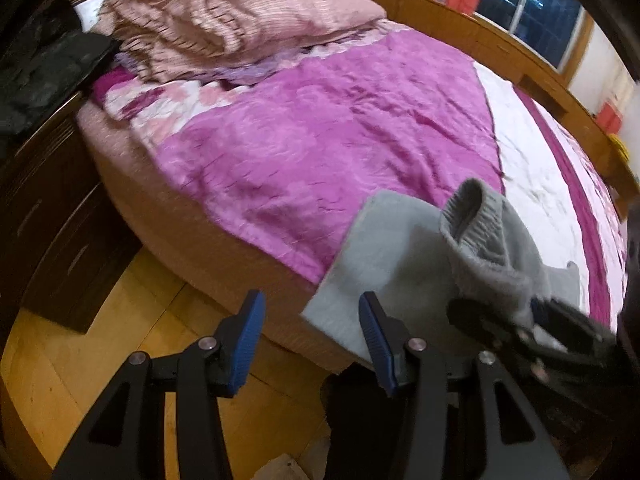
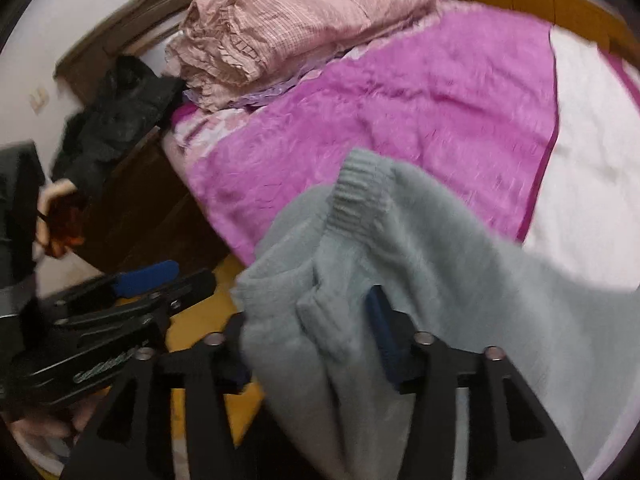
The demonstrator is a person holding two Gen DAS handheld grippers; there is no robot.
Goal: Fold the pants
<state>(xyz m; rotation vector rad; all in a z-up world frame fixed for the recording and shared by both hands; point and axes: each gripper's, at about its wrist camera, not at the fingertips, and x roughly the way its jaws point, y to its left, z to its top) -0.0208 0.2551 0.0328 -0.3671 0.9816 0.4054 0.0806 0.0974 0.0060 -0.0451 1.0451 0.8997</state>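
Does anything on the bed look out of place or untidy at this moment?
Yes. The gray pants lie at the near edge of the bed, and one corner hangs over it. A ribbed band stands up in a loose bunch instead of lying flat. The quilt near the headboard is rumpled.

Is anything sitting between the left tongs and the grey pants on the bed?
Nothing visible does. The left tongs hang open over the bed's edge with the grey pants right beside and ahead of them; only the right tongs, at the raised waistband, are nearby.
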